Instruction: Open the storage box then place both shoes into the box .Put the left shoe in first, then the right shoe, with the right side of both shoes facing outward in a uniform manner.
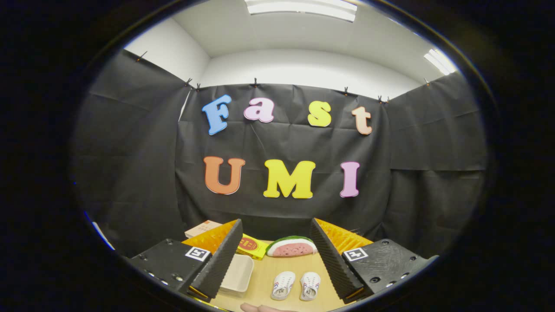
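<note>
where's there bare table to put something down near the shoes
A bare strip of table runs between the white tray and the two shoes, and from the shoes up to the watermelon slice. It is crowded behind, around the yellow box. The open tongs hold nothing.

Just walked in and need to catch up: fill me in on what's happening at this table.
A person holds the gripper above a wooden table, fingers open and gripping nothing. Between the fingers lie two small white shoes side by side, untouched, with a shallow pale box beside them. Beyond sit a watermelon-slice toy and a yellow packet. Nothing is packed yet.
</note>
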The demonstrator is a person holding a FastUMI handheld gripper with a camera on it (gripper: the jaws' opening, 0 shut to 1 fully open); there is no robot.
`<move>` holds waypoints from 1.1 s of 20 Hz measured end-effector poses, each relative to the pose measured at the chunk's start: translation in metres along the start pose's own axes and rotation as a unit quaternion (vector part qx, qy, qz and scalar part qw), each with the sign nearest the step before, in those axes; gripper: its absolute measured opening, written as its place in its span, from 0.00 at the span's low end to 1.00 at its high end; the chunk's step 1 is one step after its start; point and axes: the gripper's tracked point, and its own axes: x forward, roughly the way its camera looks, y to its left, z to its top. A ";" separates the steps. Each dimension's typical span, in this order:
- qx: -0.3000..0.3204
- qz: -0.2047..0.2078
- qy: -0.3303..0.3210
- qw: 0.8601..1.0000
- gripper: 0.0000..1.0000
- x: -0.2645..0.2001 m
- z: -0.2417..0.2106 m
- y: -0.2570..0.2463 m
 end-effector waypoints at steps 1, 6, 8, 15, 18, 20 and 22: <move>0.002 -0.002 0.001 1.000 0.95 0.001 -0.002 -0.003; 0.007 -0.012 0.012 1.000 0.95 0.012 -0.015 -0.022; 0.010 -0.012 0.018 1.000 0.95 0.020 -0.022 -0.030; 0.030 0.053 0.072 0.996 0.95 0.082 -0.077 -0.041; 0.050 0.087 0.140 0.985 0.95 0.126 -0.131 -0.052; 0.071 0.107 0.195 0.972 0.95 0.155 -0.170 -0.058; 0.100 0.131 0.239 0.957 0.96 0.183 -0.203 -0.059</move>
